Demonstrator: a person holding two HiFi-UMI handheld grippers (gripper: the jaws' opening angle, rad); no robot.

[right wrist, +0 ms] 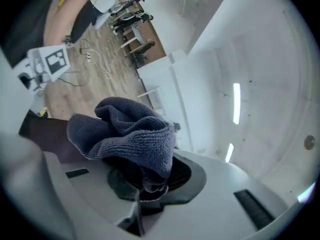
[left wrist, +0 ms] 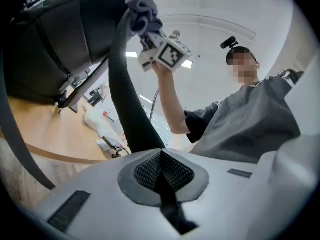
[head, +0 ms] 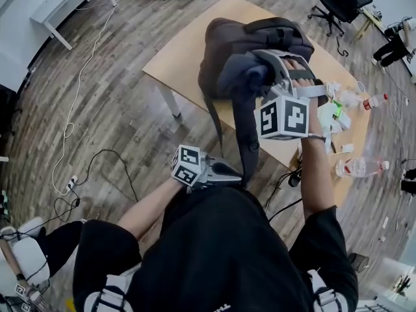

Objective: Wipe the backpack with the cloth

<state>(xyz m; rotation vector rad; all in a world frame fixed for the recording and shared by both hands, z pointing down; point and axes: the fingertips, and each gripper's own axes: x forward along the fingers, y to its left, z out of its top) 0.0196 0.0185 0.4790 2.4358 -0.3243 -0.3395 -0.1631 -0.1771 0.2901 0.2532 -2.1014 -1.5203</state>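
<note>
A dark grey backpack (head: 250, 41) stands on the wooden table (head: 179, 60); it fills the upper left of the left gripper view (left wrist: 55, 44). One black strap (head: 247, 142) hangs over the table's near edge. My left gripper (head: 235, 174) is shut on that strap (left wrist: 127, 99) below the table edge, and the strap runs out between the pads. My right gripper (head: 266, 67) is raised over the backpack's near side, shut on a bunched blue-grey cloth (head: 242, 77). The cloth (right wrist: 125, 126) spills over the jaws in the right gripper view. The left gripper view shows the cloth (left wrist: 144, 11) up by the strap's top.
Plastic bottles (head: 361, 168) and loose wrappers (head: 335, 112) clutter the table's right end. Black office chairs (head: 341, 5) stand behind the table. Cables (head: 78, 109) trail over the wooden floor at left, beside a white desk (head: 58, 5).
</note>
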